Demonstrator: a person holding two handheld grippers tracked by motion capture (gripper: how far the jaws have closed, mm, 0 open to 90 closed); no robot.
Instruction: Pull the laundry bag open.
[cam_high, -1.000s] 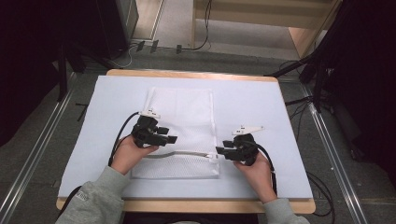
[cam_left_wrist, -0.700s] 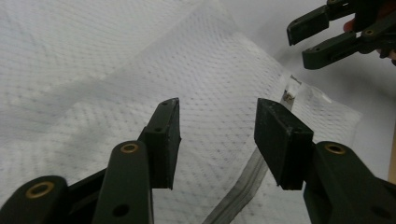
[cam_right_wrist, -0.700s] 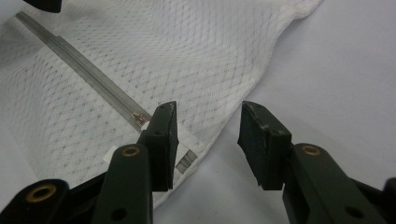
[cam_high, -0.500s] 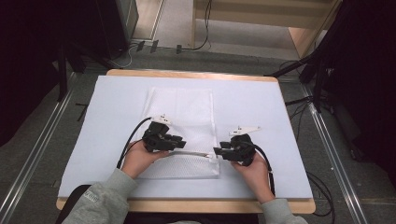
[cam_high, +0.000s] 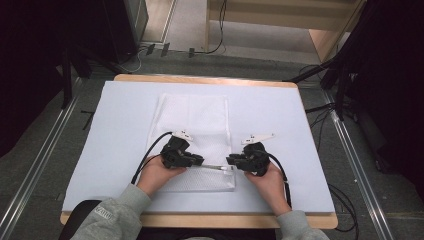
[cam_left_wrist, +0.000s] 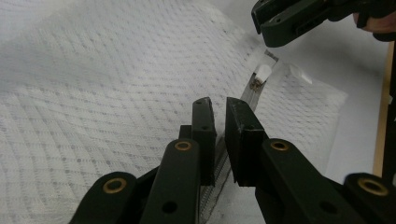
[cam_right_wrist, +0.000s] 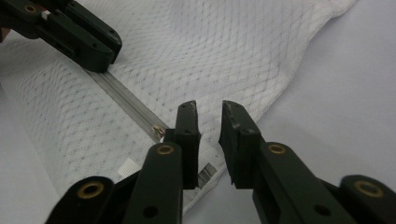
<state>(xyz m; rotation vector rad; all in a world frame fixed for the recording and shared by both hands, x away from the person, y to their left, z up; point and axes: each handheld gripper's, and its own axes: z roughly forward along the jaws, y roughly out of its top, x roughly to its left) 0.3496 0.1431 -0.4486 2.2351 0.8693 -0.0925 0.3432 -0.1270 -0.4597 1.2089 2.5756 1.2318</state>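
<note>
Two tools (cam_high: 200, 160) (cam_high: 231, 161) over mesh bag's (cam_high: 200, 117) zipper (cam_high: 215, 167).

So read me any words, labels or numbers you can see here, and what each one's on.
Nothing can be read for certain.
Grey sleeve, high view: a small dark patch with pale lettering, too blurred to read.
White mesh bag, right gripper view: a small striped tag at its corner edge, partly hidden, too small to read.

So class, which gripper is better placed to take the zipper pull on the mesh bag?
Probably the right gripper: its open jaws sit beside the zipper pull, while the left gripper sits farther along the zipper.
</note>
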